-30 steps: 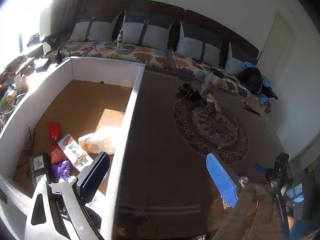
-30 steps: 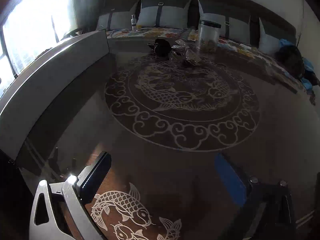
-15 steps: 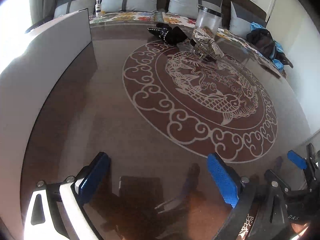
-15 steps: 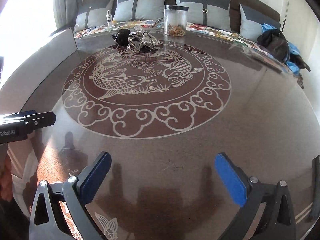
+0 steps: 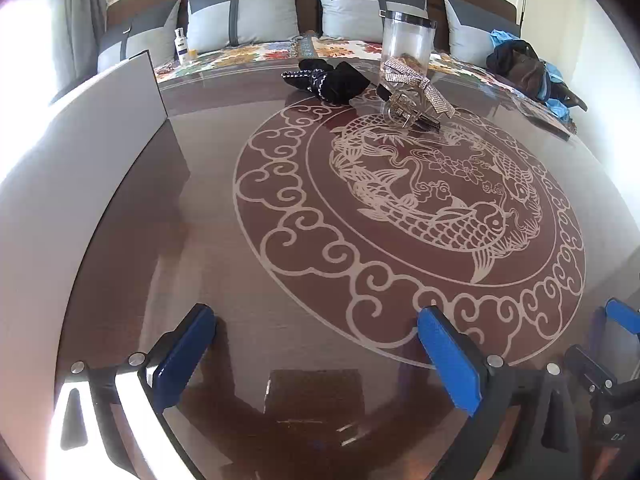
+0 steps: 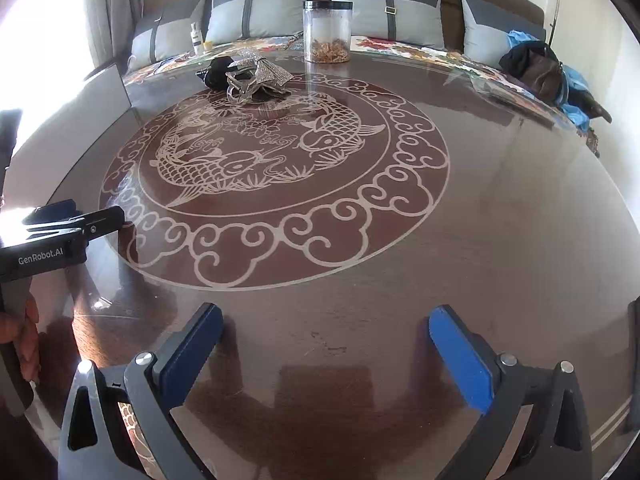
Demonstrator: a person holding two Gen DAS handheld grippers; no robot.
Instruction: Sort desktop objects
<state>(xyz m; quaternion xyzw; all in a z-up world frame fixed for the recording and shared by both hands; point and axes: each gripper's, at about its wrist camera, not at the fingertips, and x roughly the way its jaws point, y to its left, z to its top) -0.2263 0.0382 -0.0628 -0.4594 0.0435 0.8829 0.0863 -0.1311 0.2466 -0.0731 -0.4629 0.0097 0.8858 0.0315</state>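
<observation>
Grey cushions point(image 5: 244, 16) and a dark bag point(image 5: 520, 66) along the floral bench point(image 5: 256, 52).

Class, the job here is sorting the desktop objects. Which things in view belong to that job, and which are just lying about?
Belong to the job:
black cloth item
sparkly silver bow
clear hair clip
clear jar
white box
left gripper and right gripper, both open

Just lying about:
cushions
small bottle on the sofa
dark bag

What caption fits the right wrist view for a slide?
Open right gripper hovering over the fish-patterned table, facing hair accessories and a clear jar.
</observation>
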